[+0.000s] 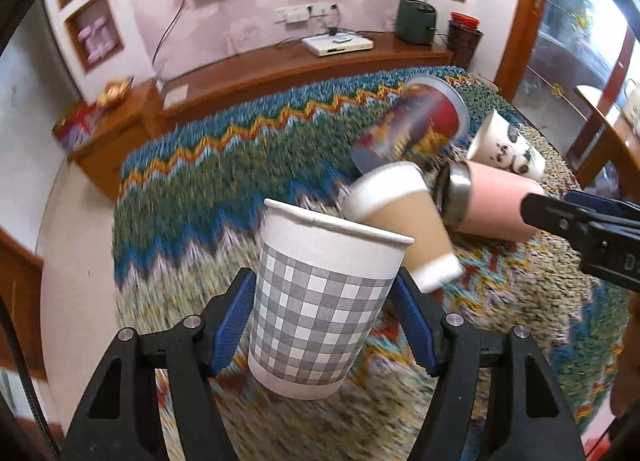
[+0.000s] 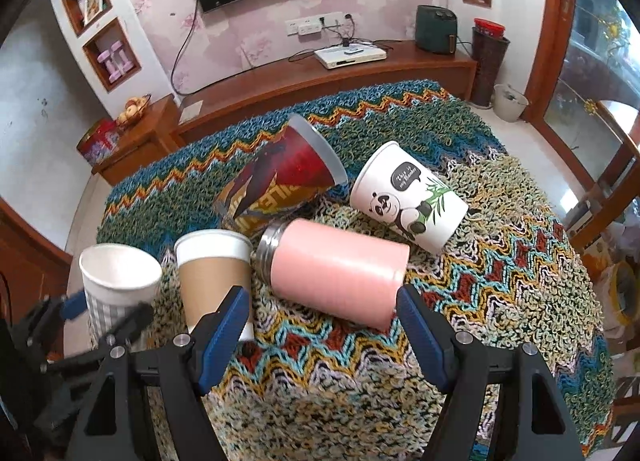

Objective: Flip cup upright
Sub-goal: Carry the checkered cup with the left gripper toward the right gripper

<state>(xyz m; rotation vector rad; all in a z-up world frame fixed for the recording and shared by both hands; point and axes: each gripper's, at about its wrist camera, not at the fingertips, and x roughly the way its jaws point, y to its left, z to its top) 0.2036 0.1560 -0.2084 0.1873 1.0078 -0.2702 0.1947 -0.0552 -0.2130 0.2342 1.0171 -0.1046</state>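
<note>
**Checked cup held mouth-up in left gripper**

My left gripper (image 1: 325, 313) was clenched on the checked paper cup (image 1: 320, 301), both blue pads against its sides, mouth up, slightly tilted, over the near left part of the knitted cloth (image 2: 500, 281). Left view was motion-blurred, so I couldn't tell if the base touched the cloth. My right gripper (image 2: 324, 325) stood released, jaws wide, just near of the pink tumbler (image 2: 336, 269) lying on its side. Brown cup (image 2: 214, 277), red cup (image 2: 280, 185) and panda cup (image 2: 408, 197) lay tipped over.
</note>
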